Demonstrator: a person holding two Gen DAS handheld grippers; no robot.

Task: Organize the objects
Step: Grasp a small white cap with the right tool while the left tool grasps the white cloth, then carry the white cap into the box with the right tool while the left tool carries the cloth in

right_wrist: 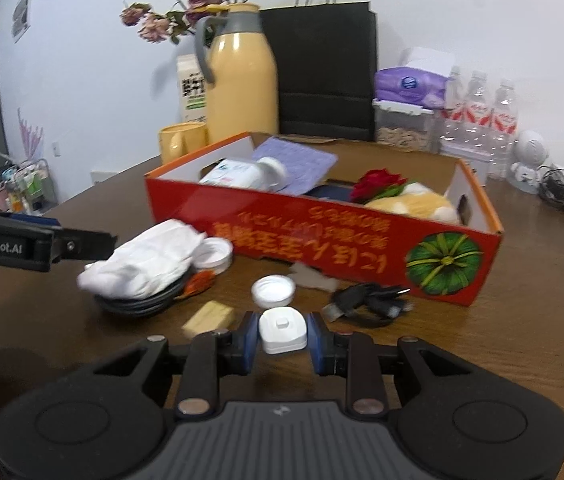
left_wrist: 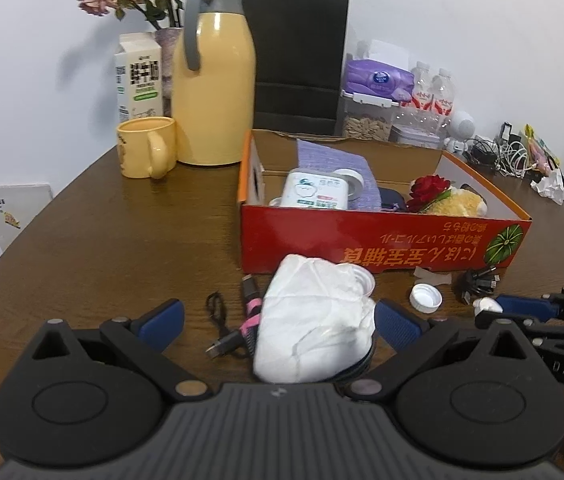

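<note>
My right gripper [right_wrist: 282, 336] is shut on a small white plug adapter [right_wrist: 282, 330], held just above the brown table [right_wrist: 521, 320]; the left wrist view shows it at the right edge [left_wrist: 491, 306]. My left gripper [left_wrist: 280, 320] stands wide open. Its blue pads [left_wrist: 160, 322] straddle a crumpled white cloth [left_wrist: 313, 320] that lies on a dark coiled cable [right_wrist: 138, 300], and they do not touch the cloth. Behind stands a red cardboard box [left_wrist: 381, 236] holding a white bottle [left_wrist: 315, 194], a purple cloth, a red rose [left_wrist: 427, 192] and a plush toy.
Loose on the table are a white bottle cap [right_wrist: 273, 290], a black cable bundle [right_wrist: 365, 300], a beige block [right_wrist: 210, 316], a white lid [right_wrist: 214, 254] and a USB cable with a pink tie [left_wrist: 248, 320]. At the back stand a yellow jug [left_wrist: 214, 88], a mug [left_wrist: 148, 146] and a black bag [left_wrist: 297, 60].
</note>
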